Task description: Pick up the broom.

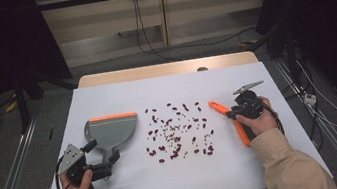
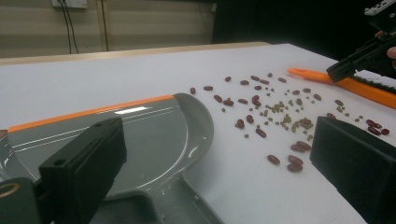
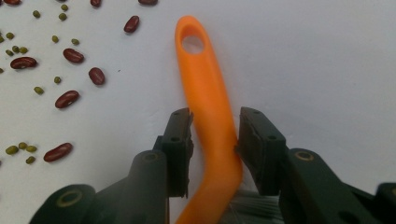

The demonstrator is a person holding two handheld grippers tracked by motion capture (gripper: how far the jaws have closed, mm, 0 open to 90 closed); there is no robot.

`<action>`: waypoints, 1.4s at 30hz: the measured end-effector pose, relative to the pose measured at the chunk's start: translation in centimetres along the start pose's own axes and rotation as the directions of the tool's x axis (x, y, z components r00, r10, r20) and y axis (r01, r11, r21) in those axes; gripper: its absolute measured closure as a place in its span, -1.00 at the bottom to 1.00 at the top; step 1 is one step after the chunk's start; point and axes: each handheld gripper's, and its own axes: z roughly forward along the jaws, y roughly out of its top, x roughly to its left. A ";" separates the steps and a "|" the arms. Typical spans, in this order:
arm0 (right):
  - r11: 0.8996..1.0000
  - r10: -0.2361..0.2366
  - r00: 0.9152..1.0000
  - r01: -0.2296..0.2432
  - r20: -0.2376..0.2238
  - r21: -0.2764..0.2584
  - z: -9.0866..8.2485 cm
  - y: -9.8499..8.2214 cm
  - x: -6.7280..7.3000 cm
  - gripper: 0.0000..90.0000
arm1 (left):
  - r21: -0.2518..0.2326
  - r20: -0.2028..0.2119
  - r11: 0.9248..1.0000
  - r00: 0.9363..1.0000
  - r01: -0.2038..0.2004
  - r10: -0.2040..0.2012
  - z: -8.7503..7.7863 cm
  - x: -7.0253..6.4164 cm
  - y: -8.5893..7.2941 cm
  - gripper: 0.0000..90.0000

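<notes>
So far nothing is swept: the beans [image 1: 178,132] lie scattered between dustpan [image 1: 111,130] and orange brush [image 3: 208,100], whose handle the right gripper [image 3: 214,135] seemingly clasps on the table, while the left gripper [image 2: 219,163] gapes at the dustpan's handle.

dustpan [image 1: 111,131] left – beans [image 1: 178,132] between – brush [image 1: 228,121] right.

You have an orange brush [image 3: 205,93], a grey dustpan [image 1: 111,132] with an orange edge, dark red beans [image 1: 176,128] mixed with small green ones, on a white table [image 1: 179,179]; each hand-held gripper is black.
</notes>
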 end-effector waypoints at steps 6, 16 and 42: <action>0.998 -0.028 0.999 0.029 -0.019 0.055 1.1 0.7 -0.2 0.46 | 0.004 -0.002 1.000 1.000 -0.002 0.002 0.0 0.0 0.0 -0.92; 0.997 -0.031 0.999 0.034 -0.043 0.071 1.4 0.8 -0.6 0.52 | 0.006 -0.003 1.000 1.000 -0.001 0.001 0.0 0.1 -0.1 -0.92; 0.985 -0.094 0.993 0.103 -0.069 0.140 1.0 1.1 -1.2 0.50 | 0.009 -0.008 1.000 1.000 0.000 0.000 0.1 0.1 -0.1 -0.92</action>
